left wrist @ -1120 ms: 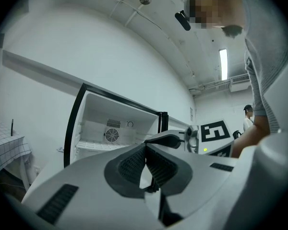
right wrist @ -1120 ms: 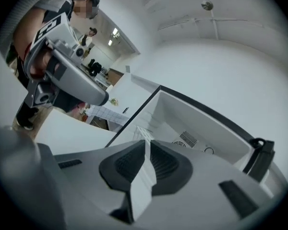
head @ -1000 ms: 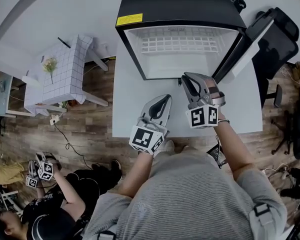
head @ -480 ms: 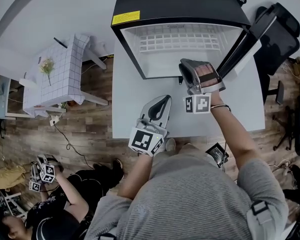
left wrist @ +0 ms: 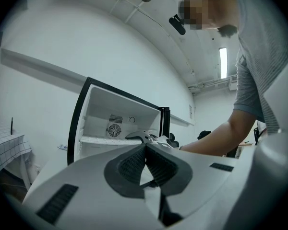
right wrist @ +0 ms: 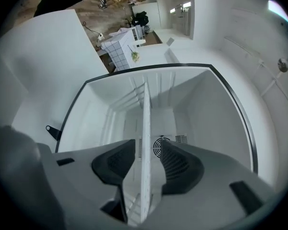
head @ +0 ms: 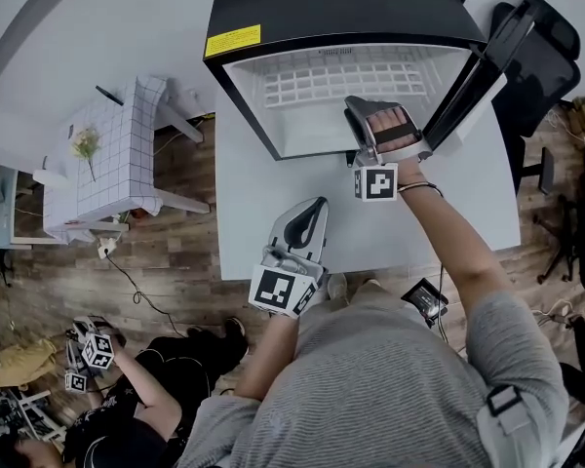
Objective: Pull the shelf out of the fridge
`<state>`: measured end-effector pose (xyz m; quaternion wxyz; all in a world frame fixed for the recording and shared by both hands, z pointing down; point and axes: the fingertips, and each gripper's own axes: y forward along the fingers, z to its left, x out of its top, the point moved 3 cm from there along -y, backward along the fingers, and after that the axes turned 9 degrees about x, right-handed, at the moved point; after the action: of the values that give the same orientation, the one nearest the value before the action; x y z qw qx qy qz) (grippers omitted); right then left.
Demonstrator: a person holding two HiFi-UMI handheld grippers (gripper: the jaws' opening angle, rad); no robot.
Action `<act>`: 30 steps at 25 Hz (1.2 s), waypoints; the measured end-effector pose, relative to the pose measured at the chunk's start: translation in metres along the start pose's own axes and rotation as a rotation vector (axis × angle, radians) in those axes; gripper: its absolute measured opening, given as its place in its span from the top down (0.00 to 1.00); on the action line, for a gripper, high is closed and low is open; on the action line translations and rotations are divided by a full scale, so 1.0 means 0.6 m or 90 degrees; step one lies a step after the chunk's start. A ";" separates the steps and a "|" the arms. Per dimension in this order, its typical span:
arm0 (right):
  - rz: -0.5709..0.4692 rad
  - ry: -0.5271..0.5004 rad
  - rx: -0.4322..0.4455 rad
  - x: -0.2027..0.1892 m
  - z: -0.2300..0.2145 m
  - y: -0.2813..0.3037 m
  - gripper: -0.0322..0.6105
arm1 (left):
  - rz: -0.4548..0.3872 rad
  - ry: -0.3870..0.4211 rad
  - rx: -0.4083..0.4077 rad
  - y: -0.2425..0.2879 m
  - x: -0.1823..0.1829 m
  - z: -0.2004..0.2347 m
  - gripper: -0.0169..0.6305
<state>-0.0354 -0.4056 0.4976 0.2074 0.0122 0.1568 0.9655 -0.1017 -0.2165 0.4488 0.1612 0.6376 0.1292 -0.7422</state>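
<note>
fridge (head: 341,8): open, on surface (head: 273,213) | shelf (right wrist: 145,109): seated inside, edge between jaws of right hand-held gripper (right wrist: 146,150), which have just been opening, pads clear | left hand-held gripper (left wrist: 146,150): jaws together, empty | risk: shallow bite slips off; one-sided pull may jam shelf

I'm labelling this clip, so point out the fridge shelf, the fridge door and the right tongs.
fridge shelf (head: 356,78): head view, middle of the white grid.
fridge door (head: 468,86): head view, dark edge of the open door.
right tongs (right wrist: 147,148): right gripper view, midway between the tips.
</note>
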 end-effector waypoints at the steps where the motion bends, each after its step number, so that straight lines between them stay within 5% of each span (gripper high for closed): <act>1: 0.000 0.000 -0.004 0.003 -0.004 0.004 0.71 | 0.001 -0.002 0.001 0.000 -0.001 0.001 0.96; 30: 0.046 0.011 0.006 0.000 -0.009 0.136 0.71 | 0.019 -0.006 0.023 -0.013 -0.020 0.038 0.96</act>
<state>-0.0683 -0.4777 0.5176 0.1710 0.0106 0.1624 0.9717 -0.1237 -0.2176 0.4641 0.1610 0.6390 0.1056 -0.7447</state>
